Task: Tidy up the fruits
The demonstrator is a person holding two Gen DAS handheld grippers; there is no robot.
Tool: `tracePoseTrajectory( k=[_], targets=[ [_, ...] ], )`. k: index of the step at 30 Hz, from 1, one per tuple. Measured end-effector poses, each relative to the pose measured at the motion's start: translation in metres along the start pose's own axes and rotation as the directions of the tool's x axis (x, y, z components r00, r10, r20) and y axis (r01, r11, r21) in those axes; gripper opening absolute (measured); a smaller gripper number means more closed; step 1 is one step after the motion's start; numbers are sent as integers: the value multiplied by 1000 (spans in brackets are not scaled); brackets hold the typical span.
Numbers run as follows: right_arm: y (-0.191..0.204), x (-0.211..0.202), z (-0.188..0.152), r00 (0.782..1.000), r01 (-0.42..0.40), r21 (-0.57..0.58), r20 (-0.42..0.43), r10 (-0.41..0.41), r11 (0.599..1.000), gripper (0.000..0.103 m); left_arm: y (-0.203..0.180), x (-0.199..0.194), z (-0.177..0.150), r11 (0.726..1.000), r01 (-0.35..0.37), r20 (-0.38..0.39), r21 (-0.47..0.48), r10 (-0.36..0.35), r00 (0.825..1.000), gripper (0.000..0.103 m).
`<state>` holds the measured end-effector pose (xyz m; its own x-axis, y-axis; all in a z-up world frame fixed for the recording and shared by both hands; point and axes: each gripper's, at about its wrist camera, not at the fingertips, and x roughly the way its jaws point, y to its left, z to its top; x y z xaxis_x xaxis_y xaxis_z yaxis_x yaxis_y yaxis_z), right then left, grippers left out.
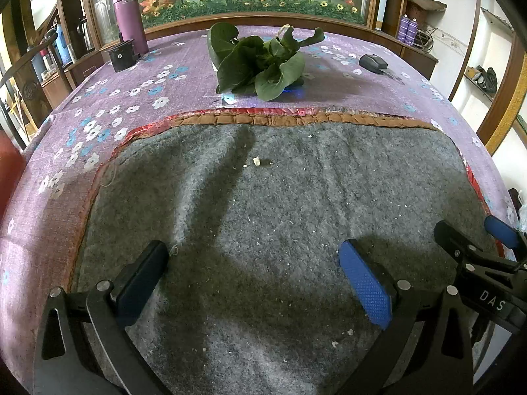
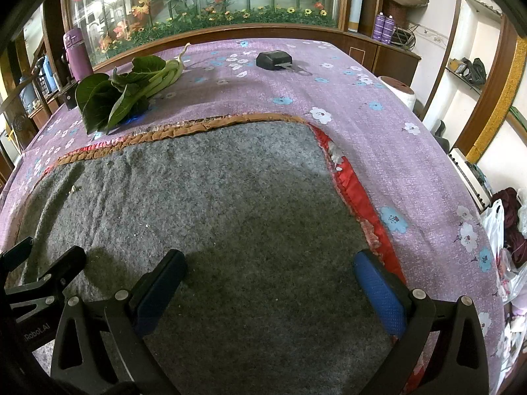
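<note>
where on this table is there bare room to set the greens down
The grey felt mat is bare between the left hand-held gripper and its orange trim. The purple cloth between the leafy greens and black key fob is also free. Crowded: far-left corner, with purple flask and black cup.

Table: covered by a purple floral tablecloth point(image 1: 138, 105).
Near side: a grey felt mat point(image 1: 280, 230) with an orange-and-red frilled border lies flat on the cloth, crumbs scattered over it.
Just past the mat: a bunch of leafy greens point(image 1: 260, 62).
Far left: a purple flask point(image 1: 129, 16), a small black cup point(image 1: 120, 56) beside it.
Far right: a black key fob point(image 1: 374, 63) with its key.
</note>
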<state>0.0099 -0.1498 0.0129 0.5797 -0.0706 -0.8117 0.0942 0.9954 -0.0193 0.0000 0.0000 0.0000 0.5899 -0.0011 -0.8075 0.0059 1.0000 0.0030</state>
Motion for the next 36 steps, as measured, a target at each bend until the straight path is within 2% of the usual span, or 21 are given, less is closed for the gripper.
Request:
tracePoseTrajectory(
  k=[36],
  targets=[
    [0, -1, 1, 1000, -1, 2, -2, 1, 1000, 103, -4, -4, 1, 1000, 1, 0, 0, -1, 1000, 103]
  ],
)
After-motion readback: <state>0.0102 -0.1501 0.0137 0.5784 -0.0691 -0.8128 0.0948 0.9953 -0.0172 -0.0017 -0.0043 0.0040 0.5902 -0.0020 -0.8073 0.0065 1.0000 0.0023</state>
